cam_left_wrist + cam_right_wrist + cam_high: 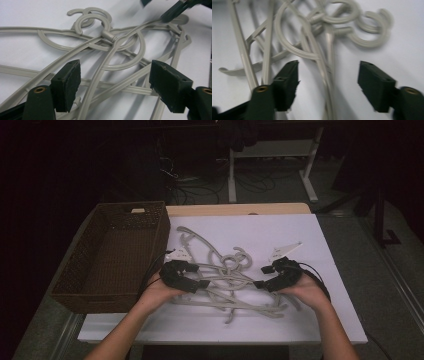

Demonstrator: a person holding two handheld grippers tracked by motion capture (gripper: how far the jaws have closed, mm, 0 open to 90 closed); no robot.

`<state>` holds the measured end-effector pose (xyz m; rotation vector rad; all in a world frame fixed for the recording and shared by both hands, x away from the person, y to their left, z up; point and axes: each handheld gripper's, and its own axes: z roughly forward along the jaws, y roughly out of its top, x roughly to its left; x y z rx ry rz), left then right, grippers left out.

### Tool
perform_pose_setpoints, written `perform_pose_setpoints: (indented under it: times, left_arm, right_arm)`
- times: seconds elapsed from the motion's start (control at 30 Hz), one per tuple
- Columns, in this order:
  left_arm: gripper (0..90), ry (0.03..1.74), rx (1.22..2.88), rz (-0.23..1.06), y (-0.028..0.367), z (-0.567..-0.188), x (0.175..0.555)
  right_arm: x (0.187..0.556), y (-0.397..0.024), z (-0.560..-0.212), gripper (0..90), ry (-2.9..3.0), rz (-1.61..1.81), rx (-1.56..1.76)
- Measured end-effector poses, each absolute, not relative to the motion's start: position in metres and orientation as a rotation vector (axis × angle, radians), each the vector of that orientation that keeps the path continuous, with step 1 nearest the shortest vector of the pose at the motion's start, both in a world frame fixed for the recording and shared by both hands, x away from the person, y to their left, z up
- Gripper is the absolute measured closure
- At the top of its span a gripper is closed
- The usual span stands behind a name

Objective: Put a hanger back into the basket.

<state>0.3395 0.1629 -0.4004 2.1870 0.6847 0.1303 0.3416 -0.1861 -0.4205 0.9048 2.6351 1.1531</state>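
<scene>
A tangle of grey plastic coat hangers (227, 280) lies on the white counter (300, 320) right of the empty brown wicker basket (112, 255), both grippers (204, 283) (258, 283) poised wide-jawed, gripping nothing, sorting seemingly unstarted.

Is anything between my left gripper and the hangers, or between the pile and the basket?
Nothing visible. The left gripper is open over the tangled hangers, and bare white tabletop separates them from the wicker basket.
</scene>
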Motion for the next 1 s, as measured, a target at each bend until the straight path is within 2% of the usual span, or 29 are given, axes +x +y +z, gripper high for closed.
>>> perform_pose_setpoints:
  times: [0.1, 0.2, 0.57, 1.0]
  left_arm:
    - [30.0, 0.698, 2.211, 0.147, 0.159, -0.404, 0.344]
    - [33.8, 0.691, 2.245, 0.177, 0.154, -0.406, 0.347]
    - [47.8, 0.642, 2.385, 0.208, 0.137, -0.419, 0.355]
    - [54.0, 0.598, 2.458, 0.197, 0.126, -0.423, 0.361]
  right_arm:
    - [0.336, -0.203, -0.420, 17.3, 2.554, 1.157, 1.014]
    - [0.333, -0.219, -0.424, 13.1, 2.493, 1.121, 1.112]
    - [0.341, -0.242, -0.439, 9.7, 2.391, 1.073, 1.246]
    - [0.346, -0.239, -0.443, 9.0, 2.397, 1.059, 1.221]
